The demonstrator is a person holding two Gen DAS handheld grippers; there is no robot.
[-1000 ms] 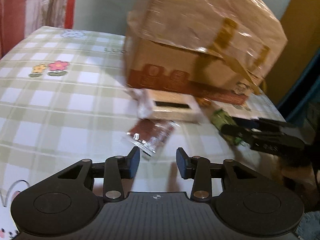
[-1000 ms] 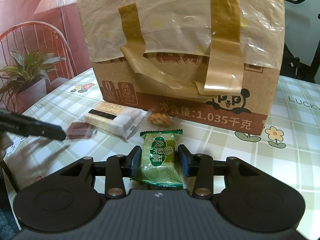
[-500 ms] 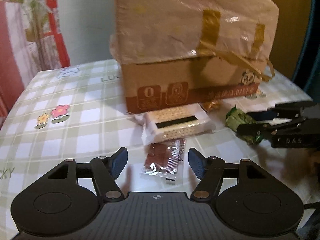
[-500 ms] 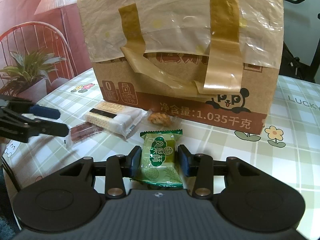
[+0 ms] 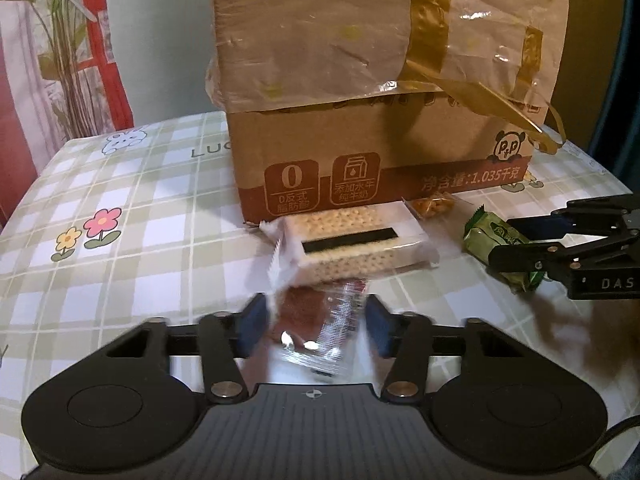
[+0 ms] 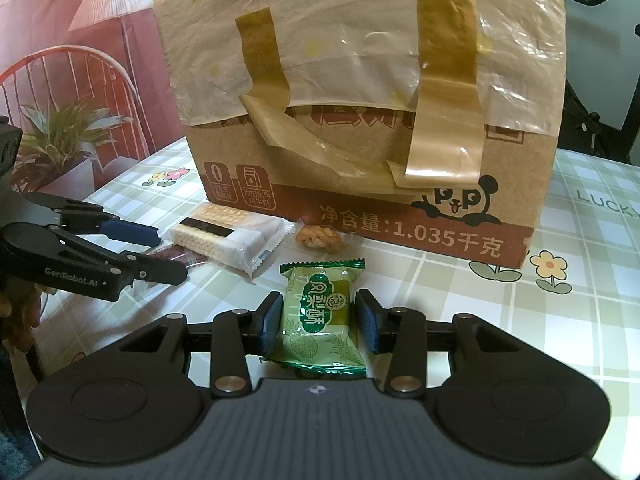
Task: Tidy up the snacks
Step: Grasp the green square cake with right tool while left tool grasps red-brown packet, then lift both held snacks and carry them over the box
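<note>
Nothing is sorted yet: four snacks are seen lying before the cardboard box (image 6: 360,120). The green packet (image 6: 320,316) is bracketed, ungripped, by the spread right gripper (image 6: 318,322); the brown packet (image 5: 320,320) by the spread left gripper (image 5: 312,326).
</note>
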